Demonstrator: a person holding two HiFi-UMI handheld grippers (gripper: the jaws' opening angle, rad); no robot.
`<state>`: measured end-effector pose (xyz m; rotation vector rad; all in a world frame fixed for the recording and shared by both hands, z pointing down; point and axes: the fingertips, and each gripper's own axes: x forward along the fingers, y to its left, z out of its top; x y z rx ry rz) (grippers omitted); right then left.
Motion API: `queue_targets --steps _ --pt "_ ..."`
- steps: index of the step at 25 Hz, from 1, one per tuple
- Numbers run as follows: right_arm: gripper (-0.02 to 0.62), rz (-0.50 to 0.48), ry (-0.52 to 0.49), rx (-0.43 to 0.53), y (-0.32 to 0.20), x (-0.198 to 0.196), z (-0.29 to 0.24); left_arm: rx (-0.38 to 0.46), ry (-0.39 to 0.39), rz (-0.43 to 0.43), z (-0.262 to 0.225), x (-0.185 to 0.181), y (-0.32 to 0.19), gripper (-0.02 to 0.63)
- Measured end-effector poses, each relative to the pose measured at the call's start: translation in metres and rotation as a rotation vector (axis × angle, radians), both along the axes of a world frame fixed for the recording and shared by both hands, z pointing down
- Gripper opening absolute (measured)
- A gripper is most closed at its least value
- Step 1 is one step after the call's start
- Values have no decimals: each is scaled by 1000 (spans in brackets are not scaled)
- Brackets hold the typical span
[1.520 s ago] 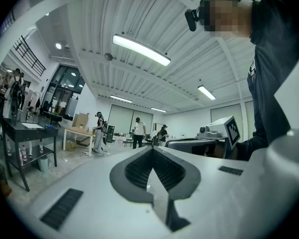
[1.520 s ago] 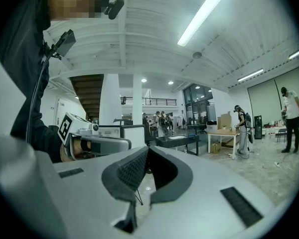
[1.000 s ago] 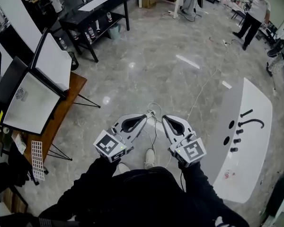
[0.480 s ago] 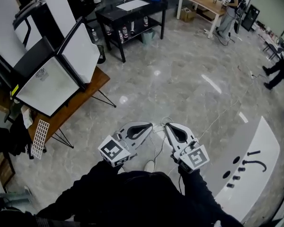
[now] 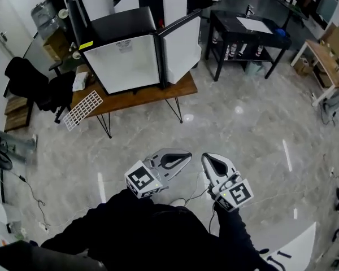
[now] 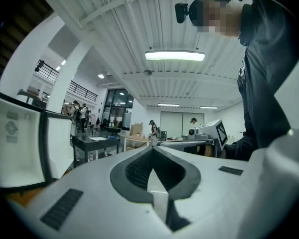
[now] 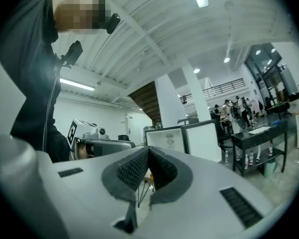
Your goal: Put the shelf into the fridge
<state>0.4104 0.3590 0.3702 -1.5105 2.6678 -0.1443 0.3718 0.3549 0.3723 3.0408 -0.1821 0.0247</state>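
Swinging round from the open floor, the person now faces the fridge [image 5: 130, 66], which has shifted from the head view's left edge to its top middle and stands with its door [image 5: 181, 45] open on the wooden table [image 5: 137, 99]. The white wire shelf [image 5: 82, 109] lies tilted at that table's left end, outside the fridge and well apart from both claws. The left gripper [image 5: 185, 157] and right gripper [image 5: 208, 160] are each pressed together on nothing, so the task looks to be only at the approach, with the shelf yet to be picked up.
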Motion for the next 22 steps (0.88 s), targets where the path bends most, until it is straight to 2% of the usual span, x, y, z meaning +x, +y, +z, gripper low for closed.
queue_targets --steps 4,11,16,22 --pt "5 -146 20 -8 -34 -67 7 11 -8 -139 6 -65 -31 5" --pt "5 -330 19 -26 -85 -200 15 6 -24 -338 20 -195 -87 5" --pt "5 -426 14 -27 -115 -278 11 -21 -13 -427 25 -269 -117 5" --pt "6 -502 29 -35 -163 -362 11 14 9 -481 24 -344 -155 5"
